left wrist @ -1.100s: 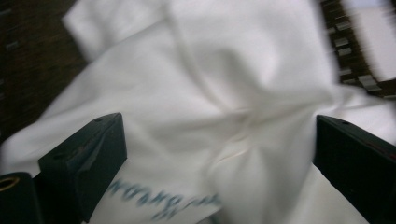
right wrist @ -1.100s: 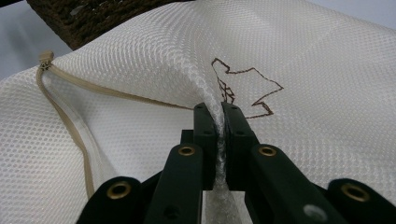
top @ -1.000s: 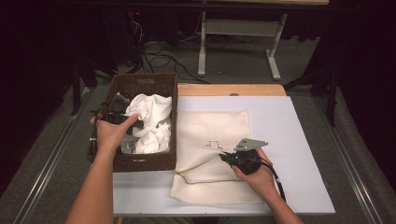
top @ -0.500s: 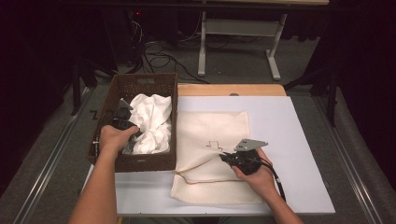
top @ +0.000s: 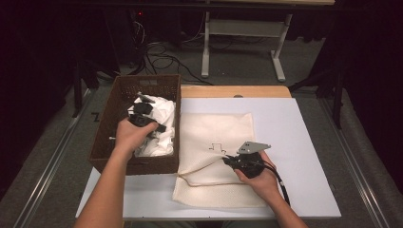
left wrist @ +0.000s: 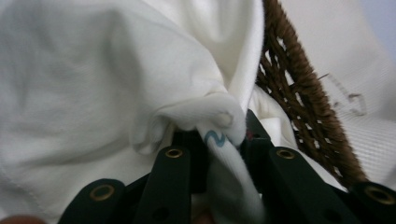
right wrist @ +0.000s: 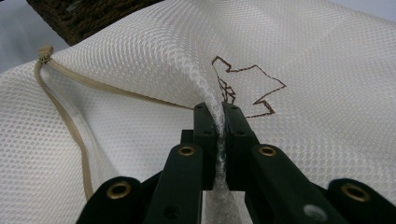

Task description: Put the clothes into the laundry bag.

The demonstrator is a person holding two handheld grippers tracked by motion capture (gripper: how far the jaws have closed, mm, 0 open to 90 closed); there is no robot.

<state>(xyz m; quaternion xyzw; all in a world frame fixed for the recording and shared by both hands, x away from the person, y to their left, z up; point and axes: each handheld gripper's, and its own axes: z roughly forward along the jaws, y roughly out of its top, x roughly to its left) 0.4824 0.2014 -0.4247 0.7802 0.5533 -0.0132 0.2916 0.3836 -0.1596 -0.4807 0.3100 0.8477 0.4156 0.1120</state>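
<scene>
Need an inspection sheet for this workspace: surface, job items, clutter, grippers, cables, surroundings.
Surface: white table top, wooden strip at its far edge.
Job's things: white garments in the brown wicker basket; cream mesh laundry bag flat beside it, zipper side lifted.
Clutter: nothing seen.
Grippers: left gripper has just been closing, garment fold between its fingers; right gripper shut on bag mesh.
Cables: black cable trails from right gripper.
Surroundings: dark room, floor cables, white table frame behind.

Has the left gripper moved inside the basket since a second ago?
Yes. The left gripper shifted from the near-left rim of the basket toward its middle, its jaws closing on the white cloth.
</scene>
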